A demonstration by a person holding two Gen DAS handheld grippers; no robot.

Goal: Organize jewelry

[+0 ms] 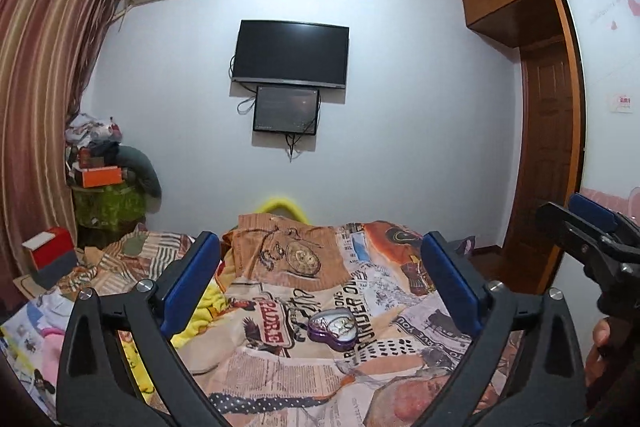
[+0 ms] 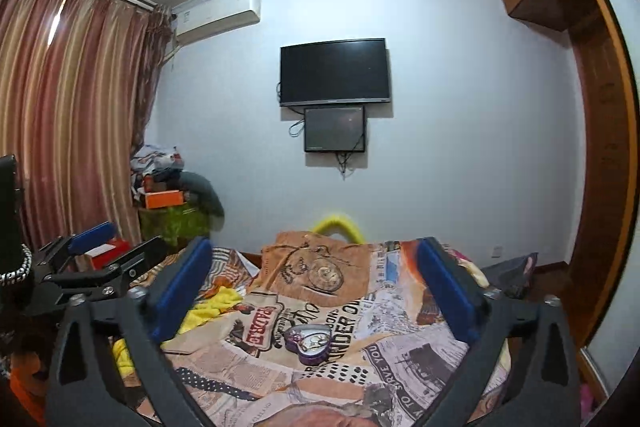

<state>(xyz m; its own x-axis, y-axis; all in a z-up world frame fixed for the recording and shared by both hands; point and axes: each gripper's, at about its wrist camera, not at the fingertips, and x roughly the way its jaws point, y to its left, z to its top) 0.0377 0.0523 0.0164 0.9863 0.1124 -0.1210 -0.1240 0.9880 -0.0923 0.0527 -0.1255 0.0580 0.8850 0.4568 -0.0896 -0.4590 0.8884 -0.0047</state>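
Observation:
A purple heart-shaped tin (image 1: 333, 329) lies open on the patterned bedspread (image 1: 280, 367), with thin jewelry chains inside it. It also shows in the right wrist view (image 2: 310, 343). My left gripper (image 1: 320, 279) is open and empty, held above the bed with the tin below and between its blue pads (image 1: 188, 283). My right gripper (image 2: 316, 283) is open and empty too, with the tin low between its fingers. Each gripper shows at the edge of the other's view: the right gripper (image 1: 592, 231) and the left gripper (image 2: 96, 251).
A yellow towel (image 1: 204, 311) lies on the bed's left part. A red box (image 1: 52, 251) and stacked clutter (image 1: 104, 171) stand at the left by the curtain. Two screens (image 1: 290, 55) hang on the far wall. A wooden wardrobe (image 1: 548, 147) stands at the right.

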